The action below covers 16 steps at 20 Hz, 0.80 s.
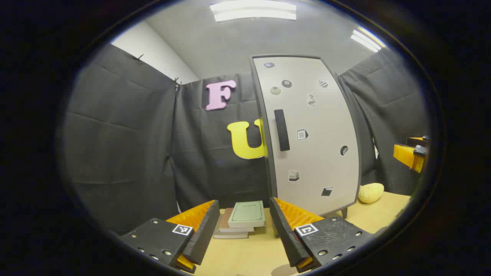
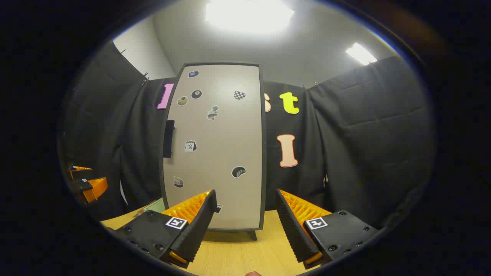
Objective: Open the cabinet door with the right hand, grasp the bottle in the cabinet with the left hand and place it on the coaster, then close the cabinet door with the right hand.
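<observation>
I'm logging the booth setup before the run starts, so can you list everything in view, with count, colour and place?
cabinet: one, pale grey door with dark frame, standing on the table, door shut.
door handle: one, black, upright near the door's left edge.
stickers: several, mostly black and white, scattered over the door.
books: a small stack, top one pale green, on the table left of the cabinet.
yellow lump: one, pale yellow and knobbly, on the table right of the cabinet; what it is I cannot tell.
table: one, light wood.
ceiling lights: two, white, overhead.
left gripper: one, open, empty, low over the table.
right gripper: one, open, empty, facing the cabinet door.
</observation>
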Motion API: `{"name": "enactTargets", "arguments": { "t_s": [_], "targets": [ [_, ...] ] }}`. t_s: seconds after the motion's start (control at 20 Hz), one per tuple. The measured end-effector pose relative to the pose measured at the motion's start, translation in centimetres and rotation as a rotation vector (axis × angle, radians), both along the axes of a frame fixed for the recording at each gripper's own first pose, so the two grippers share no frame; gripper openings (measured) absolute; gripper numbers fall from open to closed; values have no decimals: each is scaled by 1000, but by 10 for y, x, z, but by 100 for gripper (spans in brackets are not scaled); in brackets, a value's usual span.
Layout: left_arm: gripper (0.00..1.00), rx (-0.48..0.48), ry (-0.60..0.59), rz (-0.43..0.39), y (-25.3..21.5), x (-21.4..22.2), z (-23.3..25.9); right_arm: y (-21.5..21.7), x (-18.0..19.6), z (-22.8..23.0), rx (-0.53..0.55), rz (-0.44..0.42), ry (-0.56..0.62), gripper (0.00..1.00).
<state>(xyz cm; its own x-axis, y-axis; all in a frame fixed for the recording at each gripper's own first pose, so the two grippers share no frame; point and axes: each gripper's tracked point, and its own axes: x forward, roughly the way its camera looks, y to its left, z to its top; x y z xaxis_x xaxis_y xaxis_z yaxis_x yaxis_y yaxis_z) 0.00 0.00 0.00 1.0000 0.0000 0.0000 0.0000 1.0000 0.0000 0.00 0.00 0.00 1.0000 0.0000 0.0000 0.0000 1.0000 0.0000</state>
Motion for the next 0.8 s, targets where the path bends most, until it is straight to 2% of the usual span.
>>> {"name": "enactTargets", "arguments": {
  "t_s": [0.05,0.2,0.45,0.5,0.65,0.7,0.75,0.8],
  "targets": [
    [81,2,1,3,0,-1,-1,1,1,0,1,1,2,96],
    [79,3,-6,7,2,-3,3,2,0,2,15,13,1,96],
    [79,14,-5,22,4,-3,3,6,3,0,20,23,15,96],
    [81,13,-3,24,5,-3,3,6,4,0,17,23,17,96],
    [79,11,4,33,6,-3,1,12,7,0,13,35,17,94],
    [81,10,5,35,6,-3,1,14,9,1,11,40,17,94],
    [79,9,6,37,7,-4,-1,16,9,2,10,45,17,94],
    [82,10,7,41,9,-4,0,19,11,3,10,50,15,96]
  ]
}}
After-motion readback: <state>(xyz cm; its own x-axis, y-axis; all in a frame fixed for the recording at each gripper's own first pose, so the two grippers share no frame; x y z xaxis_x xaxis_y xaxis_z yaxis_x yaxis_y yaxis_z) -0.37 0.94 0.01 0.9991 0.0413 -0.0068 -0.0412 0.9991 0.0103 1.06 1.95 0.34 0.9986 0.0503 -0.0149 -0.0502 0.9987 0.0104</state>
